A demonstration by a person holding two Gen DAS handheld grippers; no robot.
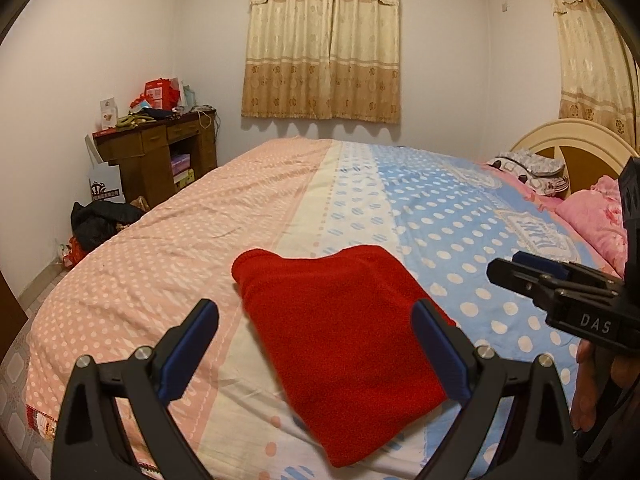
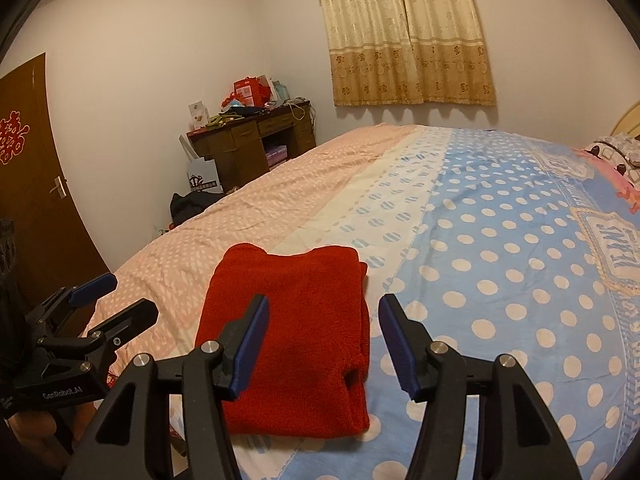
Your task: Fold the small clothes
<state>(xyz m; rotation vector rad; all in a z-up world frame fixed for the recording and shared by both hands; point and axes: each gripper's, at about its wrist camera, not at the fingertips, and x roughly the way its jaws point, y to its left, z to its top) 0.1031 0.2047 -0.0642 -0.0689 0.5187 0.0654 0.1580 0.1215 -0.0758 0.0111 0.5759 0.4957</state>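
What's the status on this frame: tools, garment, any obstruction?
Left tool open, empty. Right tool open, empty. Red garment lies folded on the bedspread, untouched. Nothing in the way.

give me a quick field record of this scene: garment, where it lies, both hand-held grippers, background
garment: red garment, folded into a compact rectangle
surface: bed cover with pink, cream and blue dotted bands; garment lies across the pink and cream bands
left hand-held gripper: open, above the garment, holding nothing
right hand-held gripper: open, above the garment, holding nothing
background: wooden desk with clutter, curtain, pink pillow
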